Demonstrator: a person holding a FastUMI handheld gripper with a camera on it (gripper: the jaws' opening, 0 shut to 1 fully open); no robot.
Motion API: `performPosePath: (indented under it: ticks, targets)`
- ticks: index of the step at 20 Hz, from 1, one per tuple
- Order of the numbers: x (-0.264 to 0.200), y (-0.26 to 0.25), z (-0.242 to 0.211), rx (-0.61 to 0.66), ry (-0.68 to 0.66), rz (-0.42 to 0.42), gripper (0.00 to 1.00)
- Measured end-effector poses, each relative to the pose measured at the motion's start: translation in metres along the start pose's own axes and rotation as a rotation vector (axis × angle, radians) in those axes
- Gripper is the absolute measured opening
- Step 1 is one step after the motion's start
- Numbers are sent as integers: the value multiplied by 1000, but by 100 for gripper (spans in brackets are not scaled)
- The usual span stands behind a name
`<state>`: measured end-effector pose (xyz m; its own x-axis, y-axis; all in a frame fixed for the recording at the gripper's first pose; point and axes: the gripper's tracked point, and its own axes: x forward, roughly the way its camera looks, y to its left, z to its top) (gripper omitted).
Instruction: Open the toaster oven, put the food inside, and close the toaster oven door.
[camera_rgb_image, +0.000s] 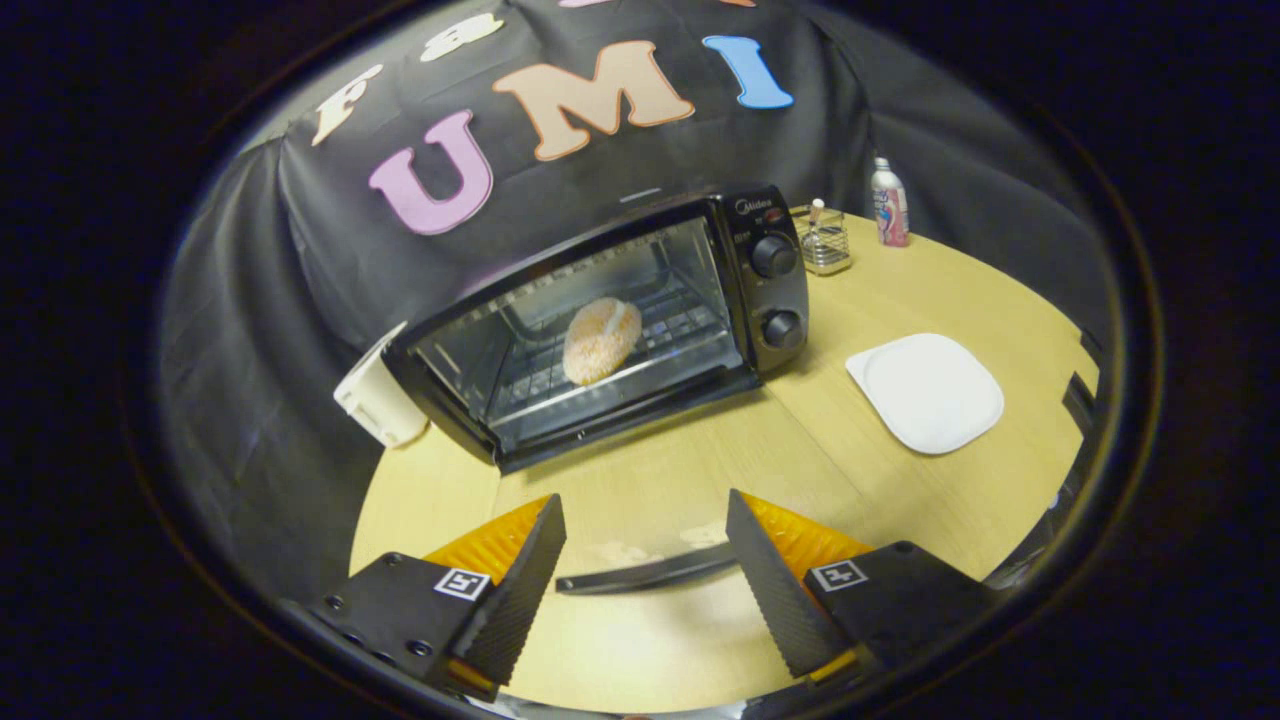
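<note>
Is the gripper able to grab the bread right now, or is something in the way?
Probably not. The bread sits on the rack inside the toaster oven, and its glass door looks closed in front of it. The open gripper hangs over bare table, well short of the oven, holding nothing.

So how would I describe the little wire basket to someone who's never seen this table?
Start at the black toaster oven on the wooden table, well beyond the open, empty gripper. Just past its knob side stands a small wire basket. Unlike the pink-labelled bottle beside it, it is low, boxy and see-through.
</note>
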<state>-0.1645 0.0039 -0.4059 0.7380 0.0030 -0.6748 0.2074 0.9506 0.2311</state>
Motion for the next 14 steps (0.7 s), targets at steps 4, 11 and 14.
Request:
performPosePath:
  ticks: [4,11,14]
  targets:
    - [-5,-12,-26,-86,56,-11,100]
    - [2,-28,-64,-235,149,-39,100]
    - [11,-32,-72,-294,181,-57,100]
